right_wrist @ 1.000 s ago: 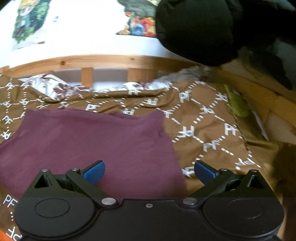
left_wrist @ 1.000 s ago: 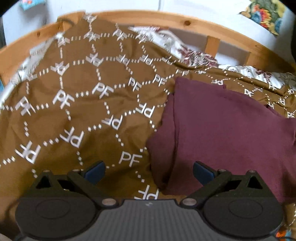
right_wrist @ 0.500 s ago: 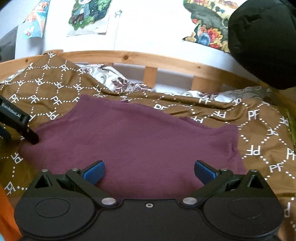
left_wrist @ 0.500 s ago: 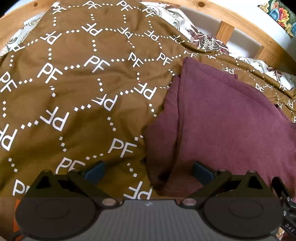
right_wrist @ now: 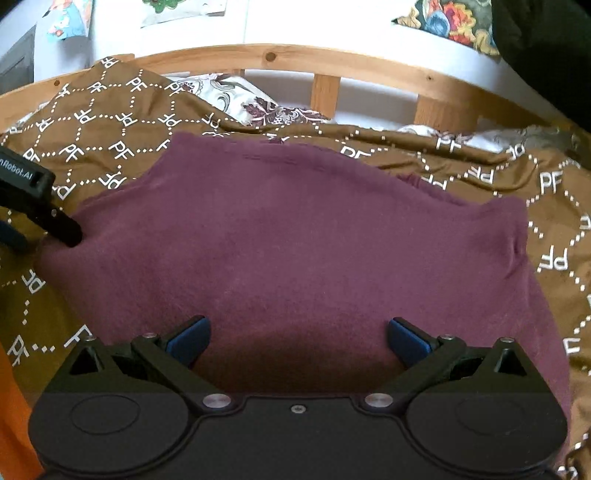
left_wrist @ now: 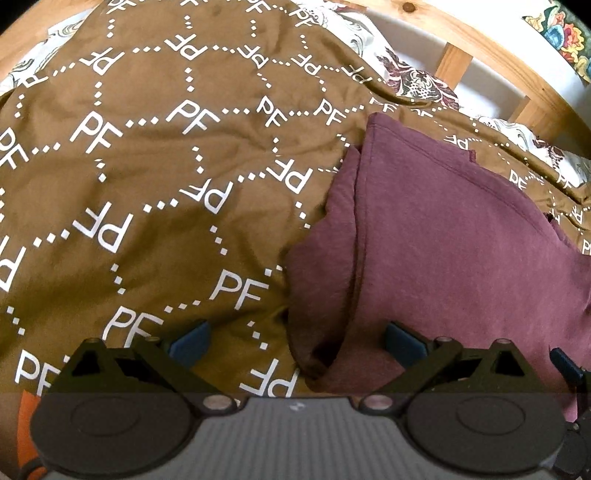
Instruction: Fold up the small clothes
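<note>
A maroon garment (right_wrist: 295, 251) lies spread on a brown bedspread printed with white "PF" letters (left_wrist: 155, 177). In the left wrist view the maroon garment (left_wrist: 450, 251) fills the right half, its left edge doubled over in a fold. My left gripper (left_wrist: 295, 341) is open and low over that folded left edge, its right blue pad above the cloth, its left one above the bedspread. My right gripper (right_wrist: 297, 338) is open just above the garment's near edge, nothing between its fingers. The left gripper (right_wrist: 44, 214) shows at the garment's left corner in the right wrist view.
A wooden bed rail (right_wrist: 325, 62) runs along the far side, with a floral sheet (right_wrist: 258, 107) showing under the bedspread. Colourful pictures hang on the white wall (right_wrist: 443, 22). A dark bulky shape (right_wrist: 546, 44) hangs at the upper right. Something orange (right_wrist: 11, 413) sits at the near left.
Both grippers have come down and closer to the garment. The right wrist view has swung left, so the garment now fills it and the left gripper shows at its left corner. Both stay open.
</note>
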The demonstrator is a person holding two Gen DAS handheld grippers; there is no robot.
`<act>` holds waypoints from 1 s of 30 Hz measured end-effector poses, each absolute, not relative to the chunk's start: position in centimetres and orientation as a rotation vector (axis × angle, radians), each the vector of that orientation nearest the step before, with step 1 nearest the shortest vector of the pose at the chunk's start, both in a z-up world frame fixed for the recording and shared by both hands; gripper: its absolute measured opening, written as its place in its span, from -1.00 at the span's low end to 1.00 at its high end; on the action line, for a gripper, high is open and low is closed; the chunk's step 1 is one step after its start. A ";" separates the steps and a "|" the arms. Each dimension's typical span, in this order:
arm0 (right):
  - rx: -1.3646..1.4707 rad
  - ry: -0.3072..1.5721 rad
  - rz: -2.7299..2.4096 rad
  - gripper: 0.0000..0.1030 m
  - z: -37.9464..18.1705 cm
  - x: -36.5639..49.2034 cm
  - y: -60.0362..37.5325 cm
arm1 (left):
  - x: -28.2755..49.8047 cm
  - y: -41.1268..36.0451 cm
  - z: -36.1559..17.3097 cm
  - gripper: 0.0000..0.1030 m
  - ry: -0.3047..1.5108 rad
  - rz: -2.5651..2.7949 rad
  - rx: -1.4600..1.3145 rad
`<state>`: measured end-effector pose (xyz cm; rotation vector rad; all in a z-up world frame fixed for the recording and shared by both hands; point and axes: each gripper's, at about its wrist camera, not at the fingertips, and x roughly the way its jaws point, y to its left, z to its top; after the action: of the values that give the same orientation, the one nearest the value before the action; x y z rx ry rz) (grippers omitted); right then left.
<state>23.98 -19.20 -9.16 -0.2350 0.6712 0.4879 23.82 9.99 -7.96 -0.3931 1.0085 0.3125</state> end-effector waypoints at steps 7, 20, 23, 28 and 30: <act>-0.220 0.678 0.494 0.99 -9.3 23.9 -19.4 | 23.8 10.0 -7.8 0.99 0.996 0.310 -0.396; -0.261 0.635 0.490 0.99 -8.4 23.5 -19.4 | 26.1 10.2 -7.8 0.99 0.859 0.216 -0.368; -0.273 0.602 0.474 0.99 -8.1 23.2 -19.5 | 27.0 10.0 -8.8 0.99 0.900 0.214 -0.356; -0.278 0.654 0.472 0.99 -8.7 23.8 -19.4 | 26.8 10.3 -9.5 0.99 0.927 0.209 -0.390; -0.268 0.681 0.473 0.99 -9.2 24.1 -19.4 | 26.8 10.5 -9.6 0.99 0.933 0.209 -0.405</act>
<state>24.06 -19.44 -9.24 -0.2676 0.6810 0.4735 26.78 10.47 -9.59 -0.4045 0.9333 0.2086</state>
